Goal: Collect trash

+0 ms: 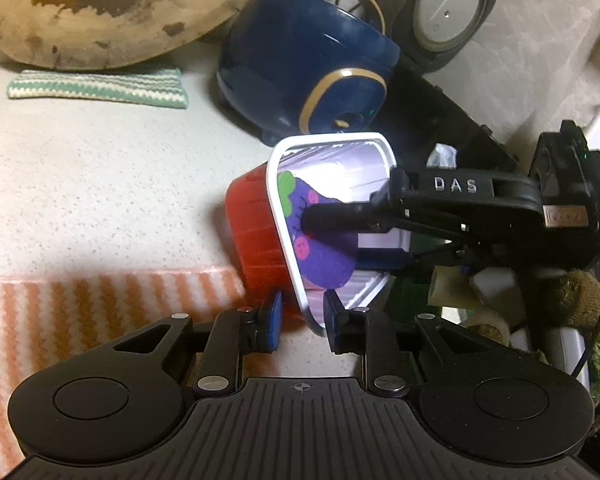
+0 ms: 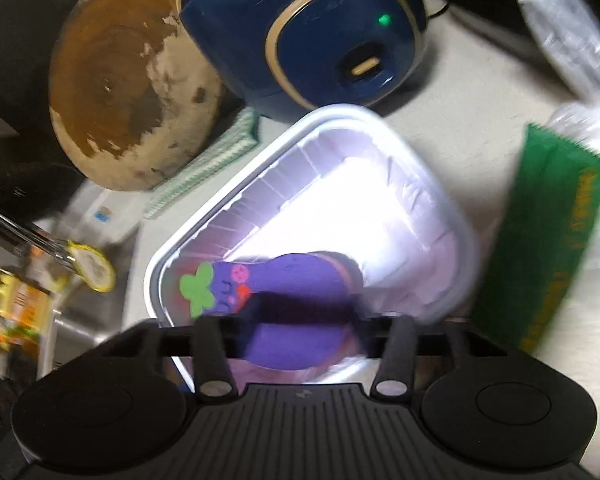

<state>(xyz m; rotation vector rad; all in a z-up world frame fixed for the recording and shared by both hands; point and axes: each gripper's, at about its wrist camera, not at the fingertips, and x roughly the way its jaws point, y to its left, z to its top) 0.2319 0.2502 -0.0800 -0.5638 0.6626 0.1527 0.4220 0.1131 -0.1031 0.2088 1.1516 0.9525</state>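
Observation:
A red bin with a white rim [image 1: 278, 216] stands tilted on the counter, its mouth turned toward the right. Inside it lies a purple eggplant-shaped piece with green leaves [image 1: 324, 268], also seen in the right wrist view [image 2: 296, 280] against the bin's pale lining [image 2: 340, 208]. My left gripper [image 1: 302, 318] straddles the near edge of the bin, its blue pads [image 1: 274, 316] clamped on the wall and rim. My right gripper [image 1: 332, 240] reaches into the bin from the right, jaws apart over the purple piece, not pressing it. In the right wrist view its fingertips are blurred.
A dark blue round cooker [image 1: 308, 68] stands just behind the bin, with a round wooden board [image 1: 112, 12] and a green striped cloth [image 1: 96, 88] to its left. An orange striped cloth [image 1: 80, 300] covers the near left. A green packet [image 2: 540, 248] and clear plastic [image 2: 572, 40] lie right.

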